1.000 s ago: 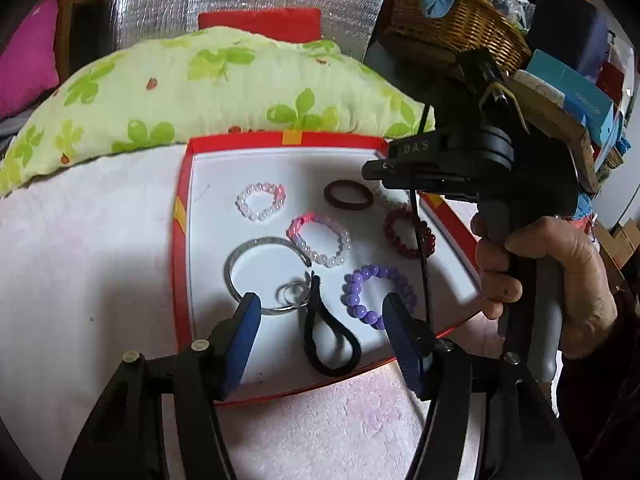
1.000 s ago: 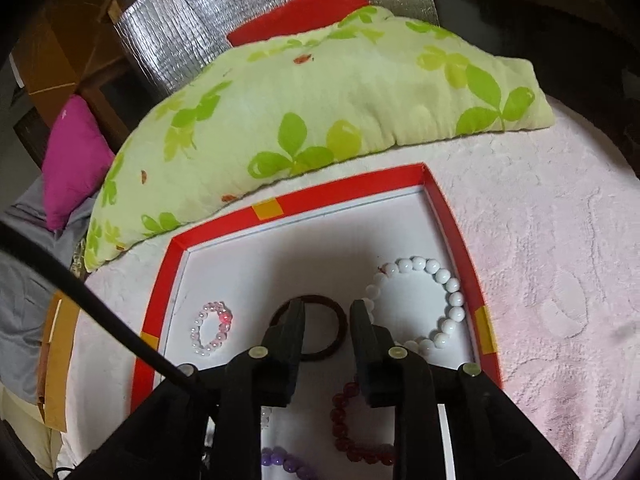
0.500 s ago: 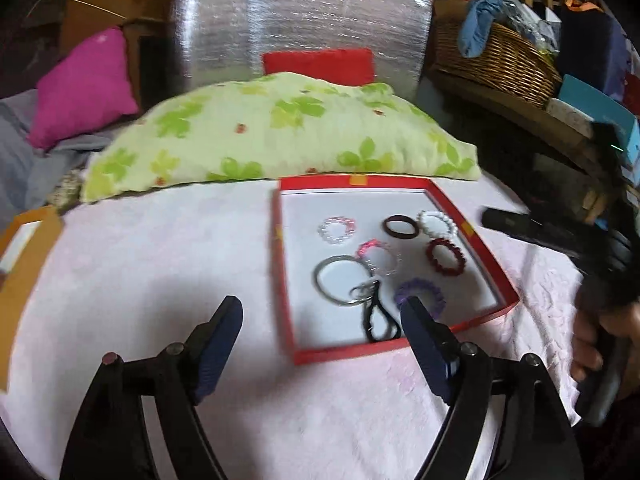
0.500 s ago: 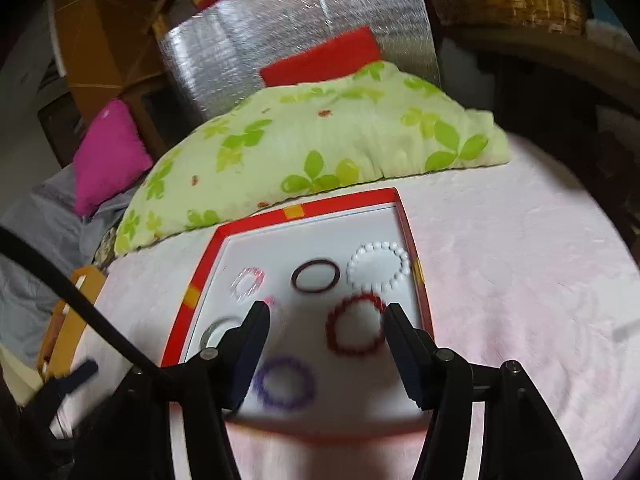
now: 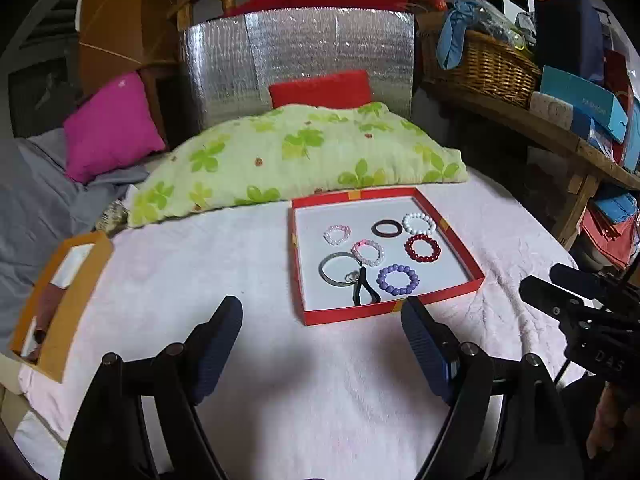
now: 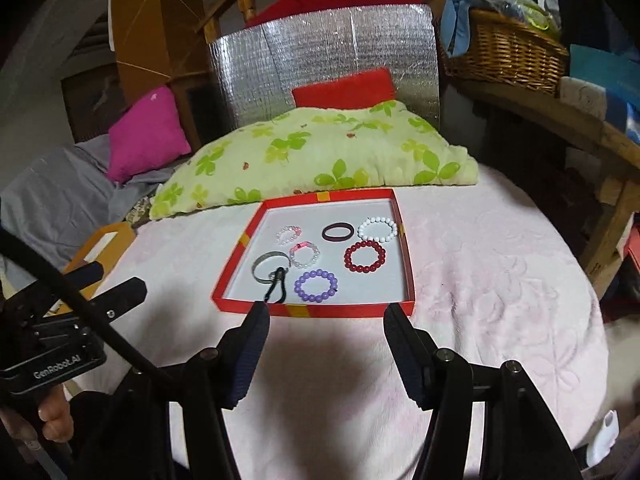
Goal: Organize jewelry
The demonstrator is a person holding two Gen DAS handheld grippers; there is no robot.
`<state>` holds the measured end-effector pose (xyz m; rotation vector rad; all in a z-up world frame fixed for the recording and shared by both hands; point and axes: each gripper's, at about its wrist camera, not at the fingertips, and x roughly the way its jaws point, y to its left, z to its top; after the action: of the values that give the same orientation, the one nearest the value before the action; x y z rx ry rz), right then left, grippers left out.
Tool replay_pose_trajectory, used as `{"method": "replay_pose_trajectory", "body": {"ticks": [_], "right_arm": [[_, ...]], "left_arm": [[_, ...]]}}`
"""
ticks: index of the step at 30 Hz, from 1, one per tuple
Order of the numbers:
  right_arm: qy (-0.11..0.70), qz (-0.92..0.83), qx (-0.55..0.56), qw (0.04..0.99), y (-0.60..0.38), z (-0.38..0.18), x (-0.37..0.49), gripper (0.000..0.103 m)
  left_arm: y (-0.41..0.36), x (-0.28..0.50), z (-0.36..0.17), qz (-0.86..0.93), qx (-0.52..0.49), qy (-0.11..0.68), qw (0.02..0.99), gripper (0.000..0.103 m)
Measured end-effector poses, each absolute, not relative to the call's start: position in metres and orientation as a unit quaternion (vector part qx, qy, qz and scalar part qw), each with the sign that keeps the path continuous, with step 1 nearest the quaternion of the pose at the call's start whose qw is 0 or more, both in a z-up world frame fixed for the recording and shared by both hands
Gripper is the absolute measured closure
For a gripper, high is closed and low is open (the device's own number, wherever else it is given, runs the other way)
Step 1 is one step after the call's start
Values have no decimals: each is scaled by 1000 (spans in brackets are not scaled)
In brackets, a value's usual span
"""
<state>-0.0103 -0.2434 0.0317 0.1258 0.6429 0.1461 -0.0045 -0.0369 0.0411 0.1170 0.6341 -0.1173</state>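
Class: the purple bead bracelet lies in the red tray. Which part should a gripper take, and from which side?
Probably from above: the purple bead bracelet lies flat in the red tray, whose wall blocks a low approach. Pinch its right arc, one jaw inside the ring and one outside, away from the black loop on its left.

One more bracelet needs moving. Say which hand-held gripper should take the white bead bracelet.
Right hand-held gripper, probably: open and empty, facing the tray's right side where the white bead bracelet lies.

Red tray [image 5: 456, 256], purple bracelet [image 5: 398, 279] (pillow [image 5: 296, 156] green-leafed).
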Motion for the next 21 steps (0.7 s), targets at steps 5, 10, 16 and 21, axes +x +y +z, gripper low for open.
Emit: {"method": "replay_pose_trajectory", "body": {"ticks": [5, 10, 16, 21], "right_arm": [[306, 70, 54, 948, -238, 52, -37, 38], [307, 76, 57, 947, -229, 60, -53, 38], [311, 76, 50, 946, -218, 66, -72, 38], [309, 76, 50, 947, -217, 71, -82, 38]], "left_arm": [[-31, -27, 59, -38, 58, 292, 954, 21], [-22, -43, 70, -15, 57, 282, 957, 20], [-11, -60, 75, 14, 54, 279, 959, 12], [-8, -72, 72, 29, 45, 292, 955, 11]]}}
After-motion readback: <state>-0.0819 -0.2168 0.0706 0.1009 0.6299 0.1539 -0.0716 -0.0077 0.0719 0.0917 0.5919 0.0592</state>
